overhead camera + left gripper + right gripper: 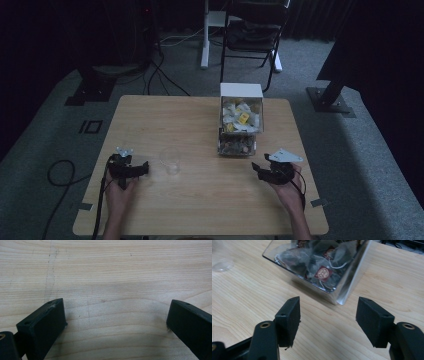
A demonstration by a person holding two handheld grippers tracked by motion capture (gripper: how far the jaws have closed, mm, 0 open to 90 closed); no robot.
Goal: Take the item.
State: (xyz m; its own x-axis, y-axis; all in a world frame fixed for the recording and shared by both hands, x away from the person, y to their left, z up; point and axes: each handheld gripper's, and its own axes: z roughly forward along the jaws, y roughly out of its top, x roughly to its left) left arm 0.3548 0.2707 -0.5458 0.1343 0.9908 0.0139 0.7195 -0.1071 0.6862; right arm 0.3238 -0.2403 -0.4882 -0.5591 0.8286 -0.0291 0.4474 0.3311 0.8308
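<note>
A clear plastic box (240,127) holding tea bags stands right of the table's middle; its near compartment (322,267) of dark pyramid tea bags with round red tags fills the top of the right gripper view. A small clear cup (170,160) stands left of it. My right gripper (257,167) rests near the table's right front, open and empty, pointing toward the box (328,317). My left gripper (142,169) lies at the left front, a short way left of the cup, open over bare wood (116,315).
The wooden table (200,210) stands on grey carpet. A folding chair (252,35) and a white stand leg (205,35) sit beyond the far edge. Cables (60,175) trail on the floor at the left. Tape tabs mark the table's front corners.
</note>
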